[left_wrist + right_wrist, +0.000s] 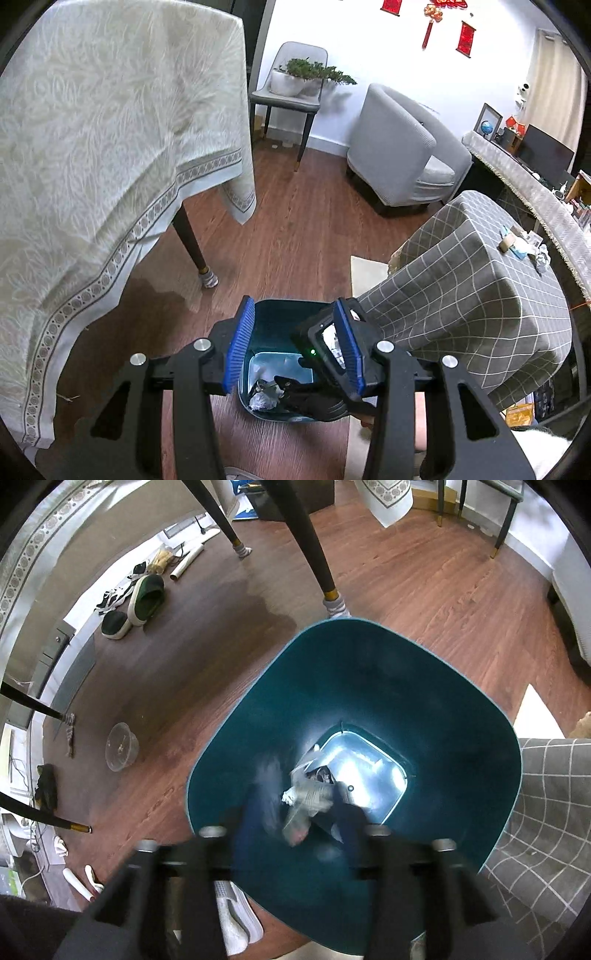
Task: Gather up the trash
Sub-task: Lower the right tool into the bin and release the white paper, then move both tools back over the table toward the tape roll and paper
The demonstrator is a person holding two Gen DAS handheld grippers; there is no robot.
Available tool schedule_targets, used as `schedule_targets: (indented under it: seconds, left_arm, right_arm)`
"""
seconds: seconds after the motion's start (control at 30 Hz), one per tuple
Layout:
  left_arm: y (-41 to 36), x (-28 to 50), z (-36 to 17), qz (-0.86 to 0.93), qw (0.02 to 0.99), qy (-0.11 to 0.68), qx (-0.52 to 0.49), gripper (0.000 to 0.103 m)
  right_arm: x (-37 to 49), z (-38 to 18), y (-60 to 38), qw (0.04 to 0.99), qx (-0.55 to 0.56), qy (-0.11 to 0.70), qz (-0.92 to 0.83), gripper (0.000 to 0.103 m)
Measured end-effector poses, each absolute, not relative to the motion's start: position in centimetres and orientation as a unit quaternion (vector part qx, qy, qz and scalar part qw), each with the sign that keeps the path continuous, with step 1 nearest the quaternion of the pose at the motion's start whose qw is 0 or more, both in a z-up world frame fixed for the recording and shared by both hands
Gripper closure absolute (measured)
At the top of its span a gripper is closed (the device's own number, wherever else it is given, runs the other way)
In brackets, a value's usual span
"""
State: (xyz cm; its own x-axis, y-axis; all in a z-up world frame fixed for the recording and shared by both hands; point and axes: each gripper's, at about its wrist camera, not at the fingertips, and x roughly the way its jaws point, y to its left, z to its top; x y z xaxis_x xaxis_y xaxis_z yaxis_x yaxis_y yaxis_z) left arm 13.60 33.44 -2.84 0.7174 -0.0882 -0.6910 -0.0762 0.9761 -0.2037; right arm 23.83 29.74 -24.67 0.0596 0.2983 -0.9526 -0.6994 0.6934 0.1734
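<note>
A teal trash bin (424, 686) stands on the wood floor; it also shows in the left wrist view (273, 314). Crumpled grey-white trash (310, 797) lies or falls at its shiny bottom, also visible in the left wrist view (264, 398). My right gripper (303, 812) is over the bin mouth, open, fingers blurred, with the crumpled paper between and below them. It shows in the left wrist view (317, 384) reaching into the bin. My left gripper (295, 332) is open and empty above the bin.
A table with a cream cloth (110, 147) stands left, its leg (314, 554) beside the bin. A grey checked-cloth table (480, 295) is right. An armchair (402, 155) and chair (291, 92) stand behind. Shoes (144, 602) and a clear bowl (120, 746) lie on the floor.
</note>
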Motion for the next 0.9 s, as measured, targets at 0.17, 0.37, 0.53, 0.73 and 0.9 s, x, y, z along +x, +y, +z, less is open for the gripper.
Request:
schedule_targets:
  seconds: [0.17, 0.37, 0.53, 0.73, 0.9]
  left_arm:
    - [33.2, 13.6, -2.1, -0.005, 0.923, 0.367, -0.112, 0.056]
    - [32.3, 13.7, -0.9, -0.008, 0.928, 0.357, -0.108, 0.056]
    - [31.6, 14.0, 0.3, -0.010, 0.933, 0.343, -0.110, 0.056]
    - [29.6, 14.9, 1.8, -0.021, 0.939, 0.326, -0.107, 0.054]
    - [27.3, 15.5, 3.0, -0.034, 0.944, 0.312, -0.100, 0.046]
  right_arm:
    - [23.5, -23.7, 29.7, 0.711, -0.177, 0.578, 0.360, 0.057]
    - [23.4, -21.0, 28.8, 0.726, -0.171, 0.555, 0.369, 0.057]
    - [23.6, -18.1, 27.2, 0.743, -0.163, 0.529, 0.376, 0.057]
    - [24.1, -13.6, 23.9, 0.770, -0.144, 0.491, 0.381, 0.057]
    - [24.8, -9.9, 20.3, 0.798, -0.121, 0.457, 0.374, 0.054]
